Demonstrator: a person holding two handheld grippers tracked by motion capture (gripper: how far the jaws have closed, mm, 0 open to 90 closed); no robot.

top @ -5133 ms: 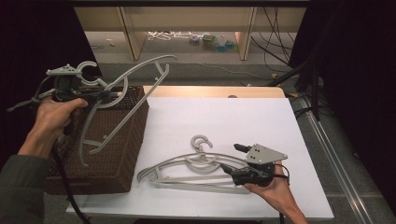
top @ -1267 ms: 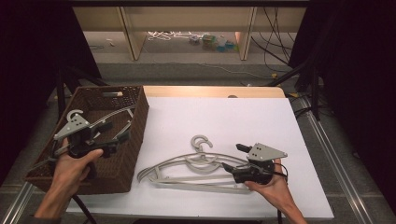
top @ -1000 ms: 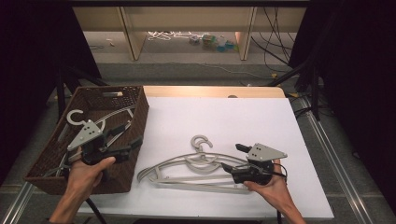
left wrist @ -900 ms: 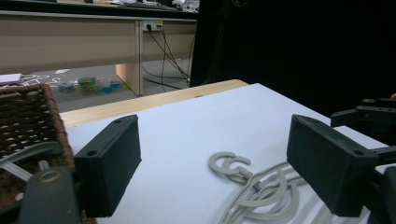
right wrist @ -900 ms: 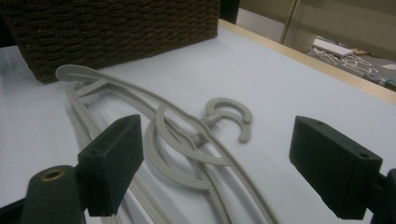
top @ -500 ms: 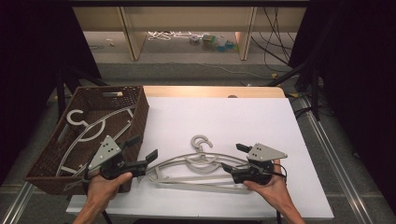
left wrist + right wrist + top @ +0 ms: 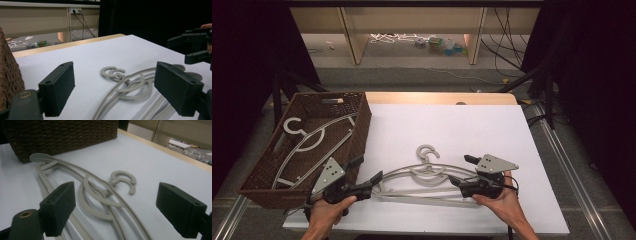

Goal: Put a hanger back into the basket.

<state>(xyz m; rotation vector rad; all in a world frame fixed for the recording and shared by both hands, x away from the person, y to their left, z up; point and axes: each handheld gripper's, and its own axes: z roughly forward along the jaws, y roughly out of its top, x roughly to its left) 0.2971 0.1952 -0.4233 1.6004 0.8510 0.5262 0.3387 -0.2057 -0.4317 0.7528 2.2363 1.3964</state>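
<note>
A: Report the state of each hand-held gripper.

B: The left hand-held gripper (image 7: 371, 175) sits low at the near left of the bench (image 7: 452, 120), jaws spread wide with nothing between them. It points at the left end of the hangers on the bench (image 7: 427, 175). The right hand-held gripper (image 7: 460, 172) is at their right end, jaws likewise wide apart and holding nothing. In the right gripper view the jaws straddle the hangers without touching them.

A: Locate the work items.

B: The grey plastic hangers lie flat on the white bench surface, stacked on one another, hooks (image 7: 113, 72) pointing away from the person. The left gripper view shows two hooks overlapping and the arms crossing. A wicker basket (image 7: 362, 120) stands at the left edge of the bench, just beside the left tips of the hangers. One more hanger (image 7: 307, 142) lies inside it.

A: Identify the failure modes from this position.

B: Three are likely, in my judgement.
1. Double pick. The hangers are nested; closing on one arm may drag the second along by its hook.
2. Slip. The arms are thin, smooth and flat on the surface; jaws closing too high will skate over the top.
3. Snag. The basket wall is close to the left tips; a long hanger lifted level may catch on the rim or on the hanger already inside.
</note>
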